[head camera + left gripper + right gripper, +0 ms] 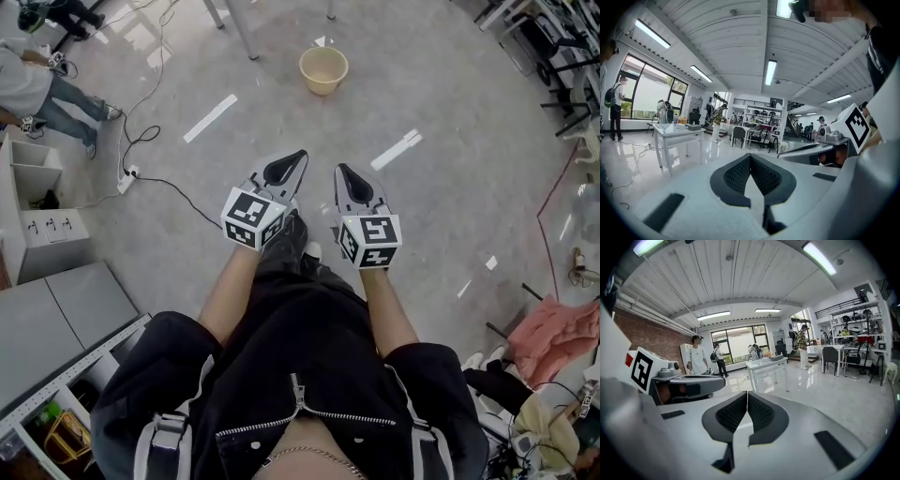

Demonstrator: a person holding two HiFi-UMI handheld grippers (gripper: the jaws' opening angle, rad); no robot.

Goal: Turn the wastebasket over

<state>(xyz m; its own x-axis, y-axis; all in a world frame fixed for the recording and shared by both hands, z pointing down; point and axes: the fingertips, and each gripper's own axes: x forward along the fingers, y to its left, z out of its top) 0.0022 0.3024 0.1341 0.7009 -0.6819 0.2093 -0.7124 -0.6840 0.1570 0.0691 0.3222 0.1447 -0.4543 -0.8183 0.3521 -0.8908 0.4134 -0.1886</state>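
Approach stage, by my reading: nothing had been gripped. The left gripper and right gripper were held side by side in front of the person's body, each with its jaws pressed together and nothing between them. The wastebasket, cream-coloured, stood upright with its mouth up, well ahead of both grippers and just beside a table leg. The next move likely calls for closing that gap, parting one pair of jaws, taking the rim, then tipping it mouth-down. The floor was grey, glossy and reflective, so a light basket could slide. A black cable ran from a power strip on the left. Open workshop: a white table, large windows, other people standing well off.
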